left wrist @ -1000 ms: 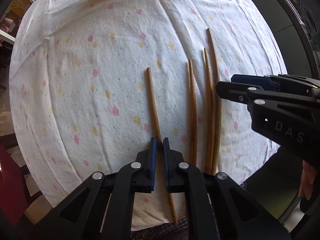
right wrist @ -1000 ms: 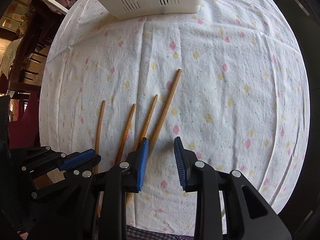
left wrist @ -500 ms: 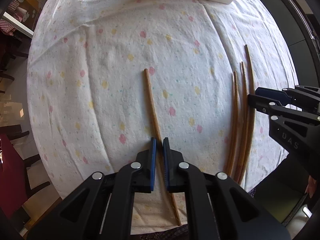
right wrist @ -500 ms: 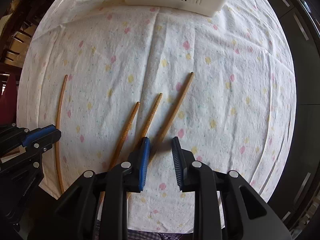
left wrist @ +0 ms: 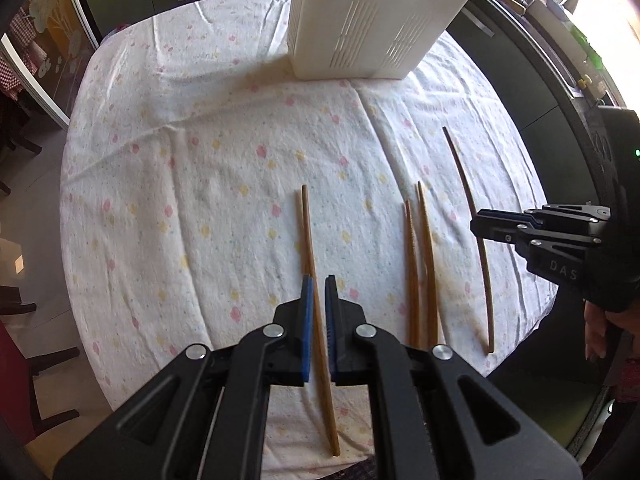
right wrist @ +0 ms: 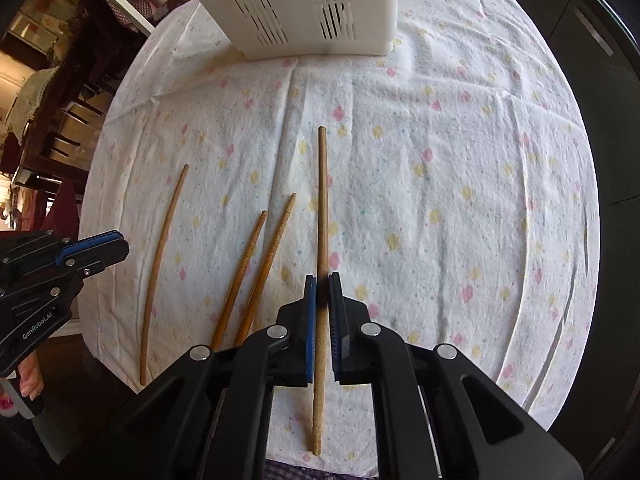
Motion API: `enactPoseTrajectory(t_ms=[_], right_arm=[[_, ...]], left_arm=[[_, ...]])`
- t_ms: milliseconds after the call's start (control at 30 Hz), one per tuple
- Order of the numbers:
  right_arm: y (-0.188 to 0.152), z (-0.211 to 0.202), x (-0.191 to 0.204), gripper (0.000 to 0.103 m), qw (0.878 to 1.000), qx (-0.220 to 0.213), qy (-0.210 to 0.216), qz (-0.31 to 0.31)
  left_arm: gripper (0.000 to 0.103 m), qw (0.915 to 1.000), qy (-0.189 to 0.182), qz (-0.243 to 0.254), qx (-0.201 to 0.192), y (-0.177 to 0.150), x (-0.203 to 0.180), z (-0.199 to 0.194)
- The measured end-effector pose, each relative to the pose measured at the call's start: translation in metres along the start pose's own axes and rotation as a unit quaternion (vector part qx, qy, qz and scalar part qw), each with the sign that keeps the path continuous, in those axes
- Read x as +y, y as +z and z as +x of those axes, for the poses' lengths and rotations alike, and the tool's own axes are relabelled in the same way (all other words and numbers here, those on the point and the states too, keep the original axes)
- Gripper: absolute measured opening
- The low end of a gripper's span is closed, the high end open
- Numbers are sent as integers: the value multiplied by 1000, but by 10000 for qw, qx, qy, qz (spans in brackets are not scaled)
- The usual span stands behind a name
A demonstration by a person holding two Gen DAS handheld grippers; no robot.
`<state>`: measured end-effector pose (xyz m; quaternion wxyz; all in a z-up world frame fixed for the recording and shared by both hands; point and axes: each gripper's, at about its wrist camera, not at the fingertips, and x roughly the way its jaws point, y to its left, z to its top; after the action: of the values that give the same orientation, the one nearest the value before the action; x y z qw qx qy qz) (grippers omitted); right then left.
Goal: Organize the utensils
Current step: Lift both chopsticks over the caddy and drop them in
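Several wooden chopsticks are in play over a flowered tablecloth. My left gripper [left wrist: 319,280] is shut on one chopstick [left wrist: 307,232] and holds it above the cloth. My right gripper [right wrist: 322,280] is shut on another chopstick [right wrist: 322,200], also lifted. In the left wrist view the right gripper [left wrist: 480,224] holds its chopstick [left wrist: 464,176] at the right. Two more chopsticks [left wrist: 418,256] lie side by side on the cloth between us; they also show in the right wrist view [right wrist: 260,264]. The left gripper [right wrist: 120,246] and its chopstick [right wrist: 160,248] show at the left there.
A white slotted plastic utensil basket [left wrist: 368,28] stands at the far side of the table; it also shows in the right wrist view [right wrist: 304,8]. The tablecloth [right wrist: 460,200] covers the table to its near edge. Dark chairs [right wrist: 68,112] stand off the table's left.
My right gripper closed on the rightmost chopstick and lifted it. Both grippers rose and tilted up, so the white basket came into fuller view. The left stayed shut on its chopstick.
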<state>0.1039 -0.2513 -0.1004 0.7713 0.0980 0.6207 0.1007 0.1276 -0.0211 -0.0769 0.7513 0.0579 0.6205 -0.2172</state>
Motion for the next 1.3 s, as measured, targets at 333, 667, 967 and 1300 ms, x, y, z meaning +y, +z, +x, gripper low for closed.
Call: enactPoseTrajectory(t_ms=[333,667,967,1300], right_arm=[[2,-14,-19,7,9996,-195,96,152],[4,-110,-33,7,9766,-1998,738,307],[43,-223,-22,7,9259,-3594,1155,131],[129,-256,3,7,8893,-4553,408,121]], left_arm=[[6,9997,46,-212,122,16,-16,-4],[6,9892,-196,250,-1431,38,-54,-103],[6,9709,-259,65,-2381,72,-56,-158],[6,9940,-106,80,-1083,20,-49,-80]])
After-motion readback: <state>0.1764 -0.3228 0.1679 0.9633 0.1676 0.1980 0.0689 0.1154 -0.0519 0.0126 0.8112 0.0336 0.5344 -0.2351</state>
